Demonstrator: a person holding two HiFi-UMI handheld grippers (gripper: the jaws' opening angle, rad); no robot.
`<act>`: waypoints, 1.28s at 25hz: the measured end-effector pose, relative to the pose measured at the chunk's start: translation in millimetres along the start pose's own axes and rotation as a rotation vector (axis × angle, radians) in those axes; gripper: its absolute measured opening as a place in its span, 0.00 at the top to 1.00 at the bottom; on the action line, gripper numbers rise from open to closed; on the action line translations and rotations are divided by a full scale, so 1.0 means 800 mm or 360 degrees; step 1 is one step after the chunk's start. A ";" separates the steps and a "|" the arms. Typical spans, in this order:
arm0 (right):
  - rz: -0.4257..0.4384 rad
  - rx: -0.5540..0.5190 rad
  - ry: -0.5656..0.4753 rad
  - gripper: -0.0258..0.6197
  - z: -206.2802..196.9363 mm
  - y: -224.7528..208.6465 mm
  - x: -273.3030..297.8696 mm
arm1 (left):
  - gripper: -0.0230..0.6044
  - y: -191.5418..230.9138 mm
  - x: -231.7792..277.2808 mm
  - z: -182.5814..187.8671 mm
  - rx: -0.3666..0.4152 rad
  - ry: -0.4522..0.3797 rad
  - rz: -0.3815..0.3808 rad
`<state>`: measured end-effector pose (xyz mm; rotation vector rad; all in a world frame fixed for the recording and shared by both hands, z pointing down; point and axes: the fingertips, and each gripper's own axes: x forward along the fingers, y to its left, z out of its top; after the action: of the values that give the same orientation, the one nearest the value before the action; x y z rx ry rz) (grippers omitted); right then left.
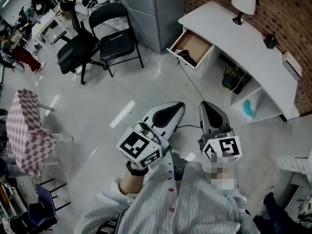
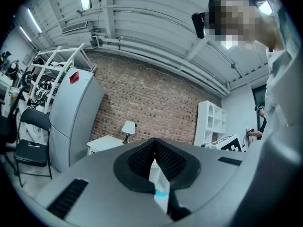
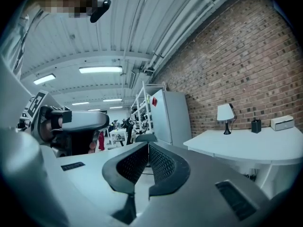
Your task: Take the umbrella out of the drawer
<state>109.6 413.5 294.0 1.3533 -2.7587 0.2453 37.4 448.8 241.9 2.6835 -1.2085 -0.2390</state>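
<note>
A white desk [image 1: 234, 33] stands against the brick wall with its drawer [image 1: 201, 47] pulled open. A dark object, probably the umbrella [image 1: 186, 58], lies at the drawer's front edge. Both grippers are held level over the floor, well short of the desk and pointing towards it. My left gripper [image 1: 180, 105] [image 2: 154, 141] has its jaws closed together with nothing between them. My right gripper [image 1: 204, 104] [image 3: 147, 145] is shut and empty too. The right gripper view shows the desk [image 3: 246, 145] to the right and the left gripper [image 3: 75, 122] beside it.
A thin cable [image 1: 192, 82] runs from the drawer across the floor. A lamp [image 1: 243, 3] and small boxes sit on the desk. A grey cabinet [image 1: 151, 9] stands left of it. A folding chair [image 1: 114, 35], an office chair [image 1: 75, 48] and a checked chair [image 1: 29, 130] are at the left.
</note>
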 end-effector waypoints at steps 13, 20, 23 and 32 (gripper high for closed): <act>-0.0070 0.0026 0.0033 0.91 -0.001 -0.045 0.141 | 0.95 0.137 0.066 0.016 0.0006 0.0007 -0.0027; -0.0157 0.0042 0.0024 0.91 0.020 -0.092 0.240 | 0.95 0.225 0.141 0.039 0.0041 0.0038 -0.0134; -0.0197 0.0034 0.0018 0.91 0.030 -0.104 0.275 | 0.95 0.255 0.160 0.049 0.0037 0.0034 -0.0178; -0.0287 0.0064 0.0021 0.91 0.032 -0.131 0.337 | 0.95 0.324 0.194 0.050 0.0018 0.0073 -0.0226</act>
<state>27.7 135.6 314.0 1.5923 -2.6128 0.2998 -57.1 158.9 253.8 2.7717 -1.0112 -0.1898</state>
